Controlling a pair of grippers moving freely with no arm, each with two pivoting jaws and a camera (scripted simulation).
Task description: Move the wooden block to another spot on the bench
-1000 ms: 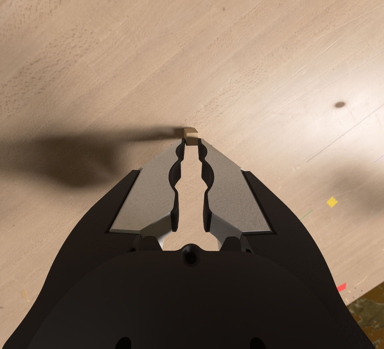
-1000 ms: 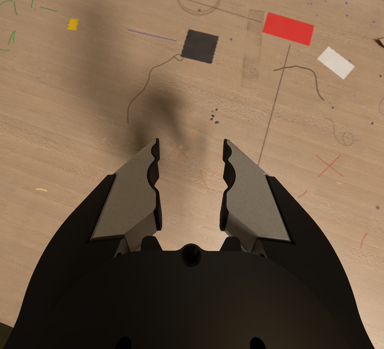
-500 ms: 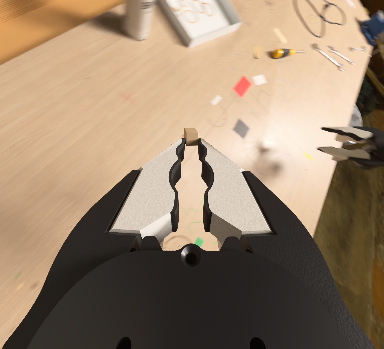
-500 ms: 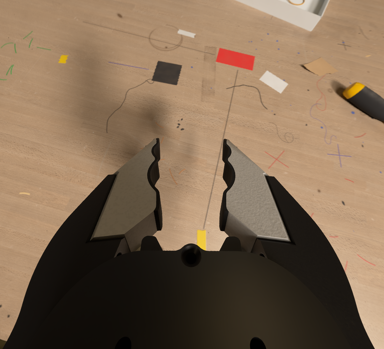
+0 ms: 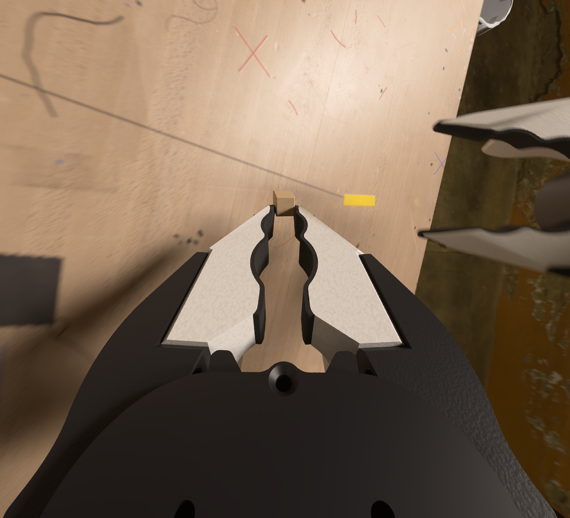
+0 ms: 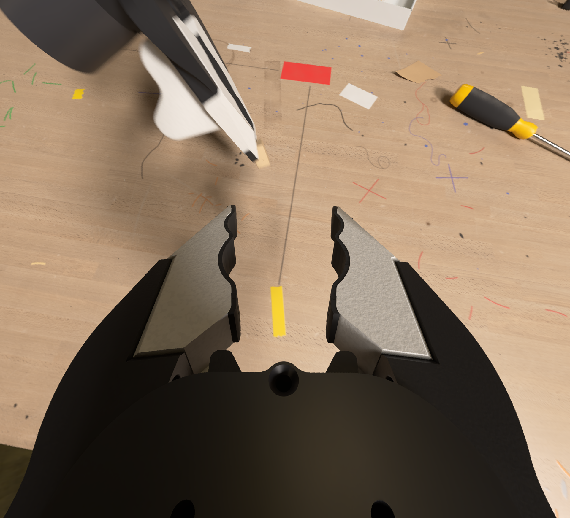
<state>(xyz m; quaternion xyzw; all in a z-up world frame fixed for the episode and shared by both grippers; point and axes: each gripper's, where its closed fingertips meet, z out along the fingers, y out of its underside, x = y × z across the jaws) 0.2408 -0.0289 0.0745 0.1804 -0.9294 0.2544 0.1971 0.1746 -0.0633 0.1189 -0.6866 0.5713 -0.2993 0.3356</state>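
Observation:
A small tan wooden block (image 5: 283, 203) is pinched between the tips of my left gripper (image 5: 284, 210), which is shut on it just above the bench (image 5: 185, 102). In the right wrist view the left gripper (image 6: 254, 153) slants down from the upper left with the block (image 6: 263, 155) at its tip, close to the bench surface. My right gripper (image 6: 283, 210) is open and empty near the bench's front edge; it also shows at the right of the left wrist view (image 5: 431, 182).
A white tray (image 6: 398, 11) with rubber bands stands at the back. A yellow and black screwdriver (image 6: 490, 111) lies at the right. Tape patches mark the bench: red (image 6: 305, 72), white (image 6: 357, 95), yellow (image 6: 277, 310). The bench edge (image 5: 444, 164) runs at the right.
My left gripper has swung right and down with the block, into the right wrist view. The right gripper has drawn back toward the front edge, still open.

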